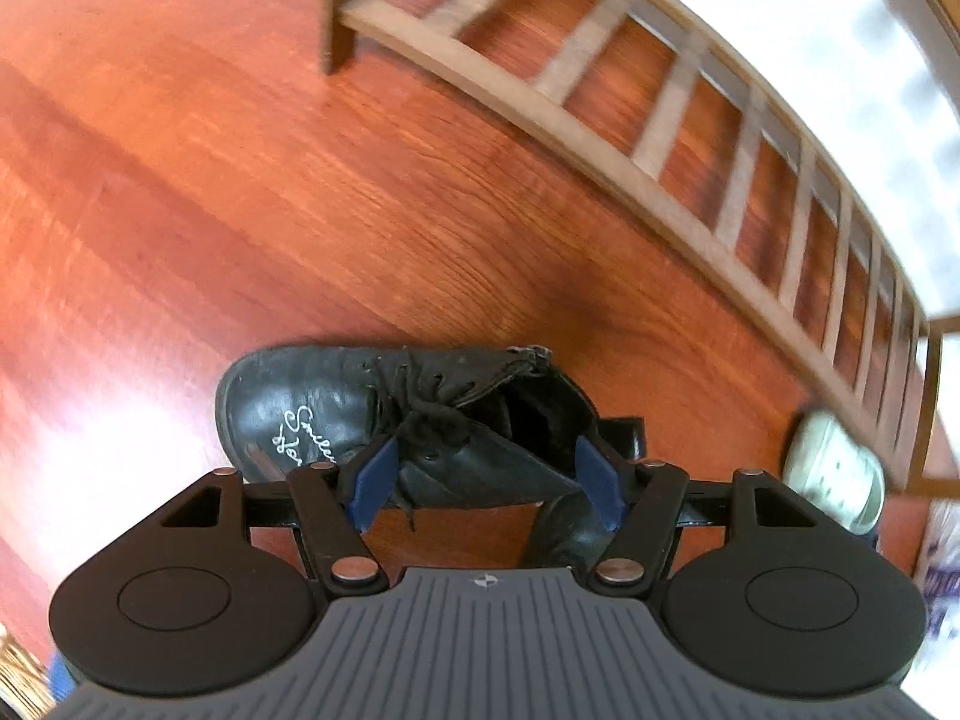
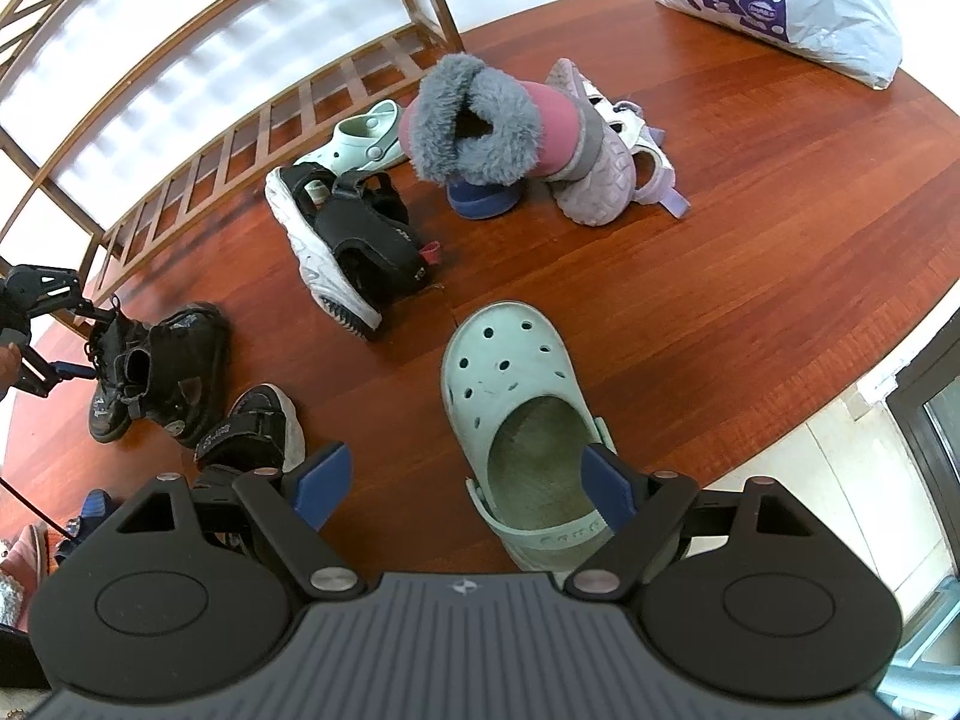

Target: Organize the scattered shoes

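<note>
Left wrist view: my left hand-held gripper [image 1: 486, 483] has its blue pads clamped on the black boot [image 1: 384, 420] at the laced opening, above the floor [image 1: 180, 180] near the shoe rack [image 1: 660, 120]. I'd keep it level.

Right wrist view: my right hand-held gripper [image 2: 465, 483] gapes empty over the mint clog [image 2: 516, 420]; I'd pinch its heel rim.

Bright daylight fills both fisheye views. The left wrist view is motion-blurred, most on the wooden rack [image 1: 678, 138] ahead; pale glare washes the floor [image 1: 72, 420] to its left. The right wrist view is sharp, edges strongly curved, shadows soft.
</note>
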`<state>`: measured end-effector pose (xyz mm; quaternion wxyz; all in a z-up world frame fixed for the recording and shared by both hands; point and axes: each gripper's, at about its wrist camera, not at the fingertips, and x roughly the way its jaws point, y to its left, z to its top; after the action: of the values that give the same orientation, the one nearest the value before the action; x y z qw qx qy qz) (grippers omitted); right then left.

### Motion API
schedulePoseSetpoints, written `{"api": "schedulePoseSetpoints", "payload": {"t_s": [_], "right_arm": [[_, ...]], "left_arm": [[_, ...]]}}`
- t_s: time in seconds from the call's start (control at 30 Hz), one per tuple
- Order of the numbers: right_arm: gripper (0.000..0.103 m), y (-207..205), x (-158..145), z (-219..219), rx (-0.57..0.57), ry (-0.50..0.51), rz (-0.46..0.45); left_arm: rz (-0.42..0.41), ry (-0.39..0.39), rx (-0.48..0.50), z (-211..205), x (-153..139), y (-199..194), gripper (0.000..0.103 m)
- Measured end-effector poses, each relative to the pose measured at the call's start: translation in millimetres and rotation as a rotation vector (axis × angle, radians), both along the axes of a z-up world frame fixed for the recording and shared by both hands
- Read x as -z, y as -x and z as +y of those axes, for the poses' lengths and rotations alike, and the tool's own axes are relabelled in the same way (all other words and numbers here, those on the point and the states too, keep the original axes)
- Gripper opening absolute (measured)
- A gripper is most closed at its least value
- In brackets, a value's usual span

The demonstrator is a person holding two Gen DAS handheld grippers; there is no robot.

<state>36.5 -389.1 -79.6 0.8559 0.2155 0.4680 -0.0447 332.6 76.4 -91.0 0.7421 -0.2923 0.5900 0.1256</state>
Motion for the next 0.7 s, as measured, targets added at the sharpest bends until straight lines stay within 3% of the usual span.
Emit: {"api": "schedulePoseSetpoints", "payload": {"t_s": [0.2, 0.7], "right_arm": [[0.088, 0.7, 0.3, -1.2, 0.000, -0.002, 0.000], [0.088, 0.0, 2.1, -2.9, -0.003, -0.004, 0.002]], "left_arm": [[0.033, -0.024, -0.047, -4.5, 10.1, -2.9, 0.071], [0.018, -0.058, 0.210, -16.2, 14.2, 0.0, 0.075]]}}
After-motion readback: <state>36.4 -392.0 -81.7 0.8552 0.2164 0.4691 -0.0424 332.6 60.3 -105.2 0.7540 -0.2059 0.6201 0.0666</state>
